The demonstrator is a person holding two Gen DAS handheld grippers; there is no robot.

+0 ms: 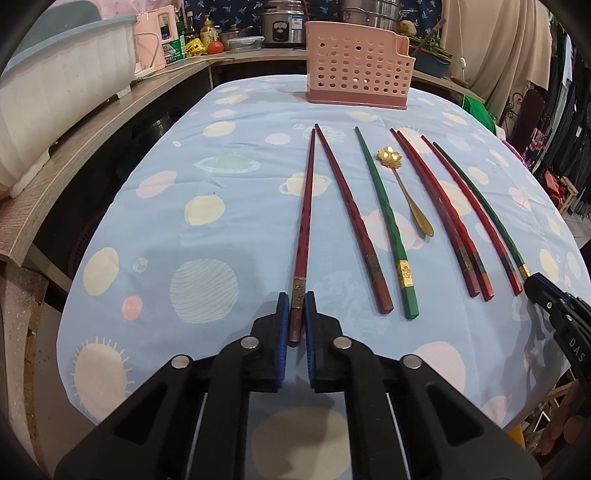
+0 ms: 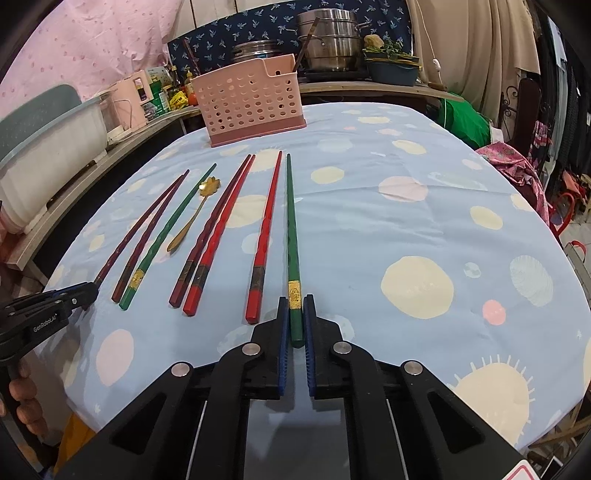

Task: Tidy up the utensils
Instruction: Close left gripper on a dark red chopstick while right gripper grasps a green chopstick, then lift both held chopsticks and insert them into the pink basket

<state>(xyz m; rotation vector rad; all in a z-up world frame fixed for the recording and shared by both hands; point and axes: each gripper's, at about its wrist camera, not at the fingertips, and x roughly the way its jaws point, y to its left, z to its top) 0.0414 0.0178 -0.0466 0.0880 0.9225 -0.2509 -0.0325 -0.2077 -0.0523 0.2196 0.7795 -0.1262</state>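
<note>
Several chopsticks lie side by side on the blue planet-print tablecloth [image 1: 166, 229], pointing toward a pink perforated utensil holder [image 1: 358, 66] at the far edge, which also shows in the right wrist view [image 2: 251, 103]. My left gripper [image 1: 296, 301] is shut on the thick end of the leftmost dark red chopstick [image 1: 304, 218]. My right gripper [image 2: 295, 304] is shut on the thick end of the rightmost green chopstick [image 2: 291, 221]. A gold flower-shaped spoon [image 1: 400, 184] lies among the chopsticks, between a green chopstick [image 1: 384, 218] and a red pair [image 1: 439, 214].
A wooden counter [image 1: 92, 122] runs along the left with a white tub [image 1: 55, 96], bottles and a pink kettle. Steel pots [image 2: 328, 40] and a rice cooker [image 1: 284, 22] stand behind the holder. A green bundle [image 2: 465, 122] and curtains are at the right.
</note>
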